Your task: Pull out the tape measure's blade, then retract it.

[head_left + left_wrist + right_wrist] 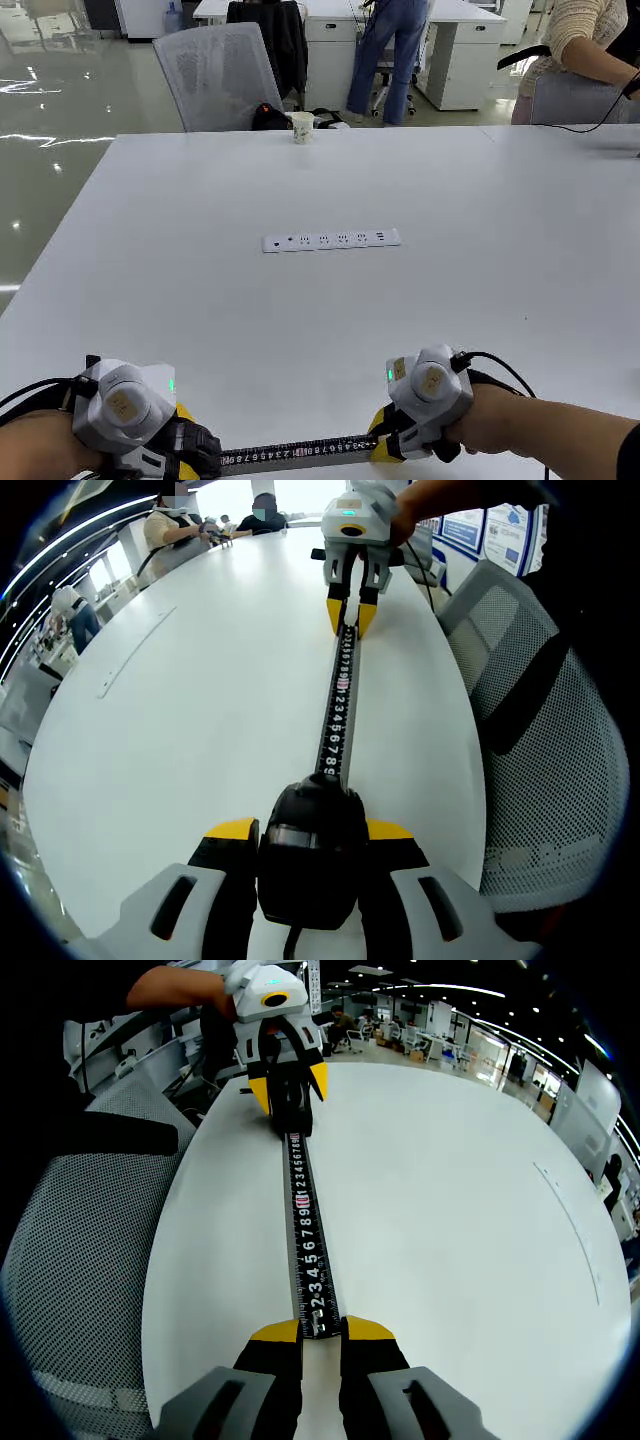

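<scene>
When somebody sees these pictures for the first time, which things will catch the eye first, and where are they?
First the black blade, stretched flat over the near edge of the white table between the two grippers. The left gripper clamps the black tape measure, and the right gripper pinches the blade's tip. Farther off, a white power strip lies mid-table and a paper cup stands at the far edge.
</scene>
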### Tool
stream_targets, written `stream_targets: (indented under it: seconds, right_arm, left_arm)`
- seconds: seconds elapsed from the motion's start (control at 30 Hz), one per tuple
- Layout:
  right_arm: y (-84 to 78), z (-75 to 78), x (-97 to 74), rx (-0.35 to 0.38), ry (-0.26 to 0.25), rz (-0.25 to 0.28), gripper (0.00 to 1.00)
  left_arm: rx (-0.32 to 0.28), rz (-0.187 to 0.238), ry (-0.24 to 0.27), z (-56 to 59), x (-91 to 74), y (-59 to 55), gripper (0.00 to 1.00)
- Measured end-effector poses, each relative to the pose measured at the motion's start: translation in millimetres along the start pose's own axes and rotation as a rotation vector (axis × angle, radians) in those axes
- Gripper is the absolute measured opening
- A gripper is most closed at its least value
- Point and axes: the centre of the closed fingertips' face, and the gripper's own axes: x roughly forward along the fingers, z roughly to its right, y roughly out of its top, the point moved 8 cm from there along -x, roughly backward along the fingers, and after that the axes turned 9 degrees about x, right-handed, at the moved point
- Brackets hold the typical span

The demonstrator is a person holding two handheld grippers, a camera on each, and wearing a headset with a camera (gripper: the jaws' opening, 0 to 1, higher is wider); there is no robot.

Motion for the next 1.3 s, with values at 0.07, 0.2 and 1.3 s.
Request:
stream_targets:
  seconds: [0.07, 0.2, 1.3]
  right_arm:
    - [-0.6, 0.1, -0.7, -0.003, -0.002, -0.003, 0.1]
    - [-3.0, 1.0, -1.5, -0.001, -0.003, -0.005, 0.1]
    - [-19.3, 7.2, -12.7, 0.021, -0.012, -0.01, 0.1]
  left_arm:
    - [-0.001, 0.0, 0.0, 0.2, -0.1, 0.1, 0.34]
    - [0.0, 0.001, 0.001, 0.4, -0.2, 0.0, 0.34]
    - [-0.004, -0.002, -0.002, -0.8, 0.2, 0.8, 0.34]
